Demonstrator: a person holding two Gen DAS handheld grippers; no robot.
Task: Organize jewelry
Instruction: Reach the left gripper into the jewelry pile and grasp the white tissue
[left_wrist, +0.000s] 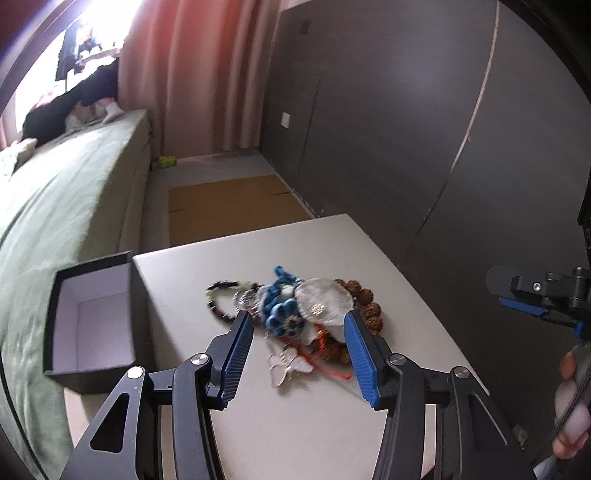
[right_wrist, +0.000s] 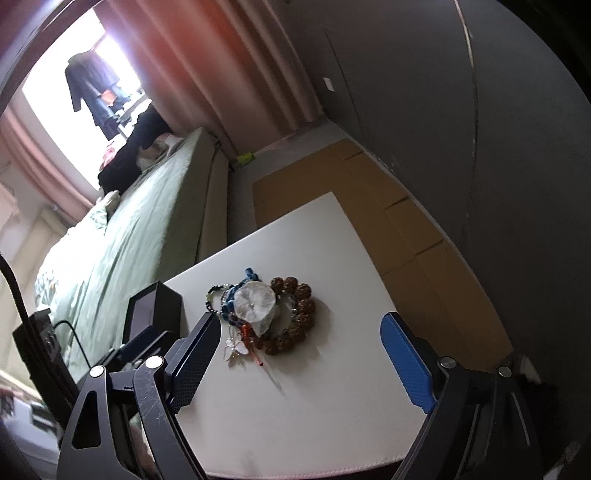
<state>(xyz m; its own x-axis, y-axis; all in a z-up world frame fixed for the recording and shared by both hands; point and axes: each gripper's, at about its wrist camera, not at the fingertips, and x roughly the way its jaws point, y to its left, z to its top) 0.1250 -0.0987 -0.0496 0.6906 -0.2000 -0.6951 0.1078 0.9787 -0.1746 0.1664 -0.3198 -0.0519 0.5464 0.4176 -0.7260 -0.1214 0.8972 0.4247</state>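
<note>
- Left wrist view: you are angling your left gripper (left_wrist: 298, 325) down over the jewelry pile (left_wrist: 295, 317) at mid-desk, jaws apart, pads flanking it without pressing.
- Your right gripper (right_wrist: 301, 332) is tilting down too, spread wide, gripping nothing, short of the pile.
- The black box (left_wrist: 92, 321) is sitting open at the white desk's (left_wrist: 295, 424) left edge.
- Motion blur is smearing the tangled pieces; the brown bead bracelet (right_wrist: 295, 317) is lying partly hidden.
- Your hand (left_wrist: 572, 398) is getting cut off by the frame's rim.

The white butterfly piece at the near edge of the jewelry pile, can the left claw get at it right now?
Probably yes. The butterfly piece lies between the open left claw fingers, nothing over it, though a red cord tangles beside it.
</note>
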